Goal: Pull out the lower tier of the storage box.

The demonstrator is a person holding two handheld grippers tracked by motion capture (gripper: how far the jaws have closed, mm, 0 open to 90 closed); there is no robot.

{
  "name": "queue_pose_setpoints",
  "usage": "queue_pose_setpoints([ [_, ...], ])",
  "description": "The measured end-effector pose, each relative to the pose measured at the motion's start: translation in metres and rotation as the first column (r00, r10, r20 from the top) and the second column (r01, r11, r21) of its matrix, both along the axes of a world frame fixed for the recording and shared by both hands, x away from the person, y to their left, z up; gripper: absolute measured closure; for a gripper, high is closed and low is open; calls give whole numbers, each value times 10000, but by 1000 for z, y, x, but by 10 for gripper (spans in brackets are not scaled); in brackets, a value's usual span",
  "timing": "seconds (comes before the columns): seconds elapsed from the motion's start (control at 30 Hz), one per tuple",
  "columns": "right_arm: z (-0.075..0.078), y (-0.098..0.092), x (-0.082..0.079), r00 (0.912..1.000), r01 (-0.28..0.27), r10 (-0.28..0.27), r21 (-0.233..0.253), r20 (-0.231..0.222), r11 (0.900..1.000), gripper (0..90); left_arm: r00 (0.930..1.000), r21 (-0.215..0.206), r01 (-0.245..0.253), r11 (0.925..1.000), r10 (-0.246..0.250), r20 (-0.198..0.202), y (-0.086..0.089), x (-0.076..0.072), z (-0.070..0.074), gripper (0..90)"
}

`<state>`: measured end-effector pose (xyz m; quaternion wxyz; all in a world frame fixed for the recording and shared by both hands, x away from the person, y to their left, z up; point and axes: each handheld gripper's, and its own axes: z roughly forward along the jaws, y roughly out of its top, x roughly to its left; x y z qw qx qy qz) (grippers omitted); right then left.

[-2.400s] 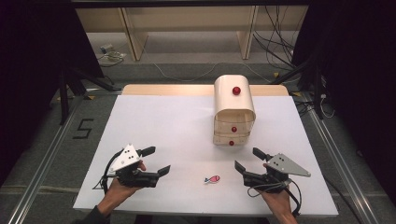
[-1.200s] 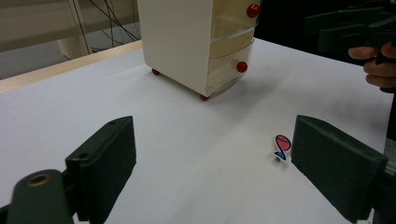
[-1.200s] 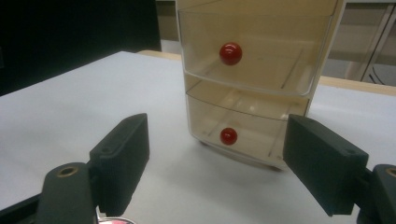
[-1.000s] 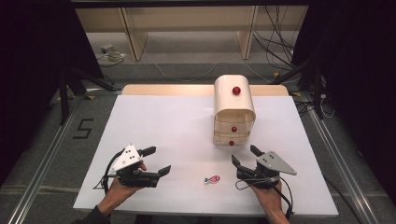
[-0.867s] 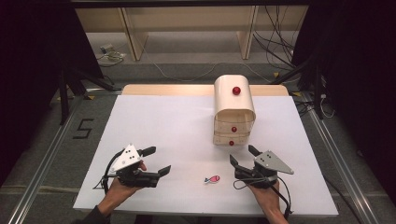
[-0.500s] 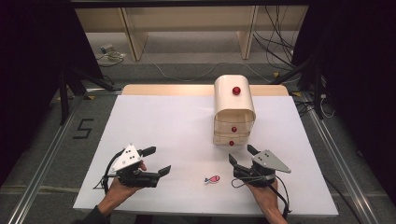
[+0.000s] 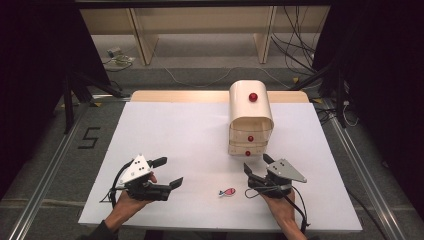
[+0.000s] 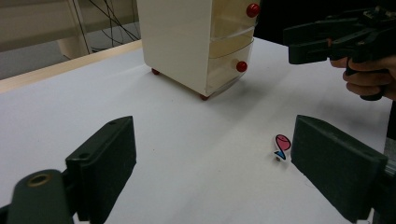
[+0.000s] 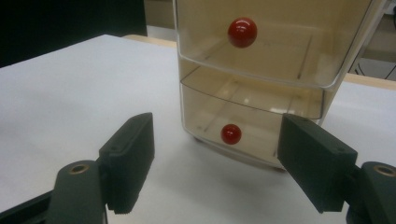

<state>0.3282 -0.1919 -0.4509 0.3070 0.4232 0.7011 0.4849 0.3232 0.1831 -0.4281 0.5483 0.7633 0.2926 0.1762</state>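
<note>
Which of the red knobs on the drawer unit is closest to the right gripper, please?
The bottom drawer's knob: it sits lowest on the drawer unit, straight ahead between the open jaws of the right gripper, while the other two knobs sit higher.

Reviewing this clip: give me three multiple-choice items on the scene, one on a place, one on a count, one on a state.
1. Where does the fish-shaped piece lie?
A. on the white table between the two claws
B. inside the bottom drawer
C. on top of the drawer unit

2. How many red knobs show on the drawer unit in the high view?
A. one
B. three
C. five

3. In what state is the right claw?
A. shut on a knob
B. shut on the fish-shaped piece
C. open, holding nothing

Answers: 1 A, it rests on the sheet between the left claw and the right one. 2 B, three knobs sit one above another. 3 C, its jaws stand wide apart facing the lowest knob.
</note>
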Motion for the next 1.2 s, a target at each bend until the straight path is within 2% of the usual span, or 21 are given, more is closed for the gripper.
queue_pose_setpoints([
  [0.37, -7, 7, 9, 9998, 191, -193, -312, -65, 9993, 301, 10000, 15, 12, 10000, -12, 8, 0, 0, 0, 139],
  [0.63, -15, 15, 16, 9986, 502, -512, -591, -158, 9970, 352, 10000, 31, 10, 10000, -10, 2, 0, 0, 0, 140],
  [1.0, -22, 22, 23, 9961, 870, -880, -694, -109, 9938, 420, 10000, 21, 23, 10000, -23, 5, 0, 0, 0, 139],
  [1.2, -25, 23, 26, 9927, 1198, -1202, -563, -48, 9912, 463, 10000, 22, 27, 10000, -27, 6, 0, 0, 0, 140],
])
